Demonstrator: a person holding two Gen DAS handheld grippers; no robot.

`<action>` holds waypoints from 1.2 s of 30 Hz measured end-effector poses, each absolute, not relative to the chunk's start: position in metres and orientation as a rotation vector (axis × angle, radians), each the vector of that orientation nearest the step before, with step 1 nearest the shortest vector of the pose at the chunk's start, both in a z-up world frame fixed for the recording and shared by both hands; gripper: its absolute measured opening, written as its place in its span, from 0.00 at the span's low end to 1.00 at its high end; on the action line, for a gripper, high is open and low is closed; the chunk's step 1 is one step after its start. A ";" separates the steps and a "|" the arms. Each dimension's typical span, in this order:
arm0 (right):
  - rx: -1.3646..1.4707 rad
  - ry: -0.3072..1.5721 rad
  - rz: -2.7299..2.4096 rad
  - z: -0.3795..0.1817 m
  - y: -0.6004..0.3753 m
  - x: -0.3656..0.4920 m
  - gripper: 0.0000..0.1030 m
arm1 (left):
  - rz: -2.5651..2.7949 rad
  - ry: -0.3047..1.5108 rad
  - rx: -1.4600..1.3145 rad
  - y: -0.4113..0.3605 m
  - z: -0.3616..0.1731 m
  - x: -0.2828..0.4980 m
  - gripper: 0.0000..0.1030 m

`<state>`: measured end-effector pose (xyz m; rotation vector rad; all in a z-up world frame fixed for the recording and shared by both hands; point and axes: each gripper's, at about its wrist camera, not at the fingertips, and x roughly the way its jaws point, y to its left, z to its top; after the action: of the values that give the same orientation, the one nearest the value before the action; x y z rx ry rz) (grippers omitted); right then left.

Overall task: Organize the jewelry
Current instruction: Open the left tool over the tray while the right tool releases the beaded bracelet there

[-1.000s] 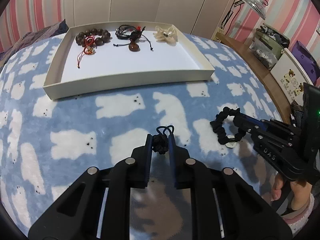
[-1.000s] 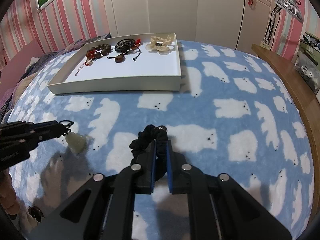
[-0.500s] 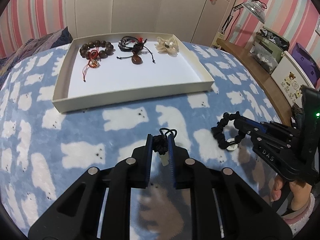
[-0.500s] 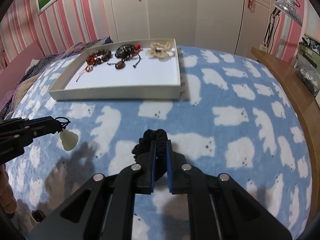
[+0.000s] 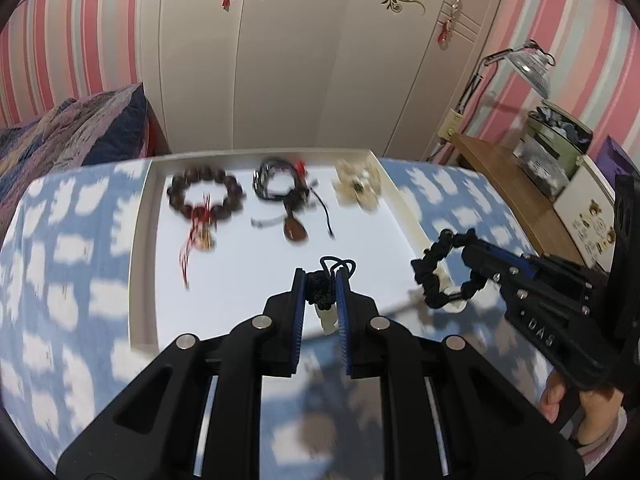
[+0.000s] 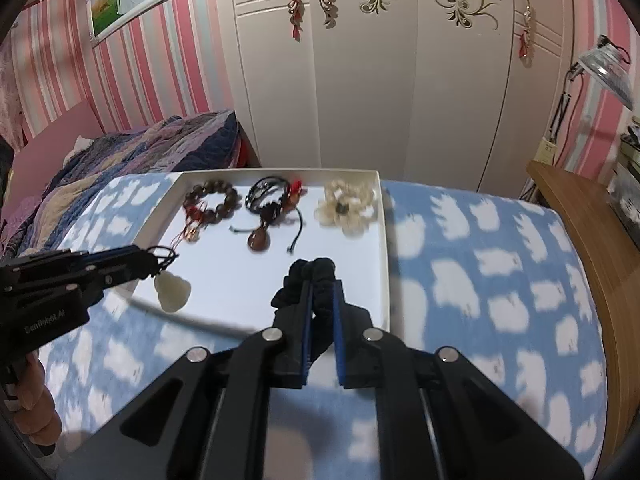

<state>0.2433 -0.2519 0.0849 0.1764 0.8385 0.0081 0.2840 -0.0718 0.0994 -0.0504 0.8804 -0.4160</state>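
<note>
Moved: both my grippers have come up off the blanket and forward, so they now hang over the near end of the tray instead of over the blue bear print.
Left wrist, left gripper: clamped narrow on the black knotted cord of the pale jade pendant, which dangles just under the pads.
Left wrist, right gripper: off to the right, pinching the black braided bracelet, its loop hanging over the tray's right rim.
Left wrist, tray: white, on the blanket; wooden bead bracelet, black cord necklace and shell flower piece in a row at the far end (all a bit blurry).
Right wrist, right gripper: squeezed tight on the bracelet, bunched above the tray's near right corner.
Right wrist, left gripper: pendant hangs free above the tray's near left edge.
</note>
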 end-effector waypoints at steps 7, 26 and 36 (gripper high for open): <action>0.186 0.893 0.000 0.059 -0.254 0.309 0.09 | -0.369 0.921 -0.007 -0.083 0.069 0.361 0.13; 0.127 1.092 -0.070 -0.016 -0.242 0.404 0.11 | -0.232 1.033 0.073 -0.084 0.011 0.436 0.14; 0.164 1.041 -0.056 0.018 -0.251 0.380 0.49 | -0.203 0.981 0.096 -0.087 0.031 0.415 0.21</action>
<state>0.3802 -0.2511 0.0185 0.1643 1.0406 -0.0562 0.4146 -0.0867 0.0311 0.0961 0.9815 -0.2031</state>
